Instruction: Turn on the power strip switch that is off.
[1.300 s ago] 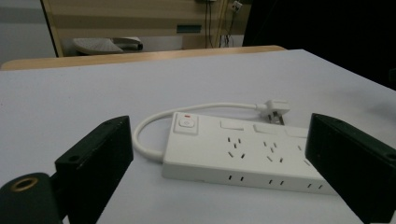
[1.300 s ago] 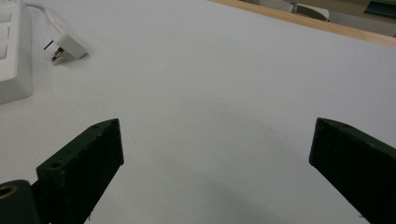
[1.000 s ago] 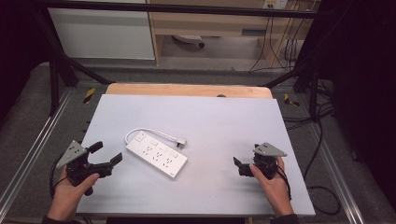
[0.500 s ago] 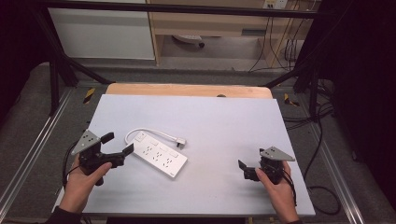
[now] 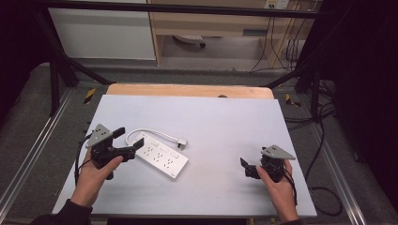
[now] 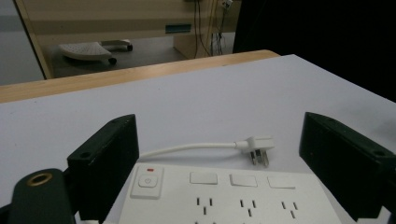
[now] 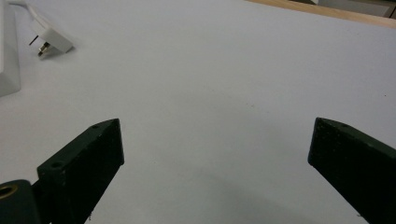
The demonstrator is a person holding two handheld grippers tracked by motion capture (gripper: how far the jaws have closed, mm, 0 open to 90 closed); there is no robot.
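**Closing in on the power strip with your left gripper**

Holding both grippers low over the near half of the bench (image 5: 220,117), you have nothing gripped in either one. Your right gripper (image 5: 245,167) sits near the front right of the grey surface, jaws spread wide, with only bare bench between them in the right gripper view; it is well apart from the strip. Your right hand (image 5: 277,185) wraps the body from behind, and the grey plate rides on top.

Your left gripper (image 5: 129,140) is at the front left, pointed across toward the middle of the bench. Its jaws have just been closing a little, yet they stand wide, and they straddle the switch end of the strip (image 5: 162,157). In the left gripper view the strip's (image 6: 224,196) near end lies between the two black jaws, the left jaw just beside the corner with the power button (image 6: 147,181). The pads do not press on it; whether the left jaw touches the casing you cannot tell.

The strip is white, flat on the bench, left of centre, lying at a slant with its switch end toward your left hand (image 5: 96,176). Three rocker switches and three sets of sockets face up.

Beyond it, the white cord (image 5: 141,133) loops round from the switch end and runs along the far side to the plug (image 5: 182,143), which rests on the bench just past the strip, prongs showing.

Farther back, a wooden edge (image 5: 187,90) runs along the far side of the bench.
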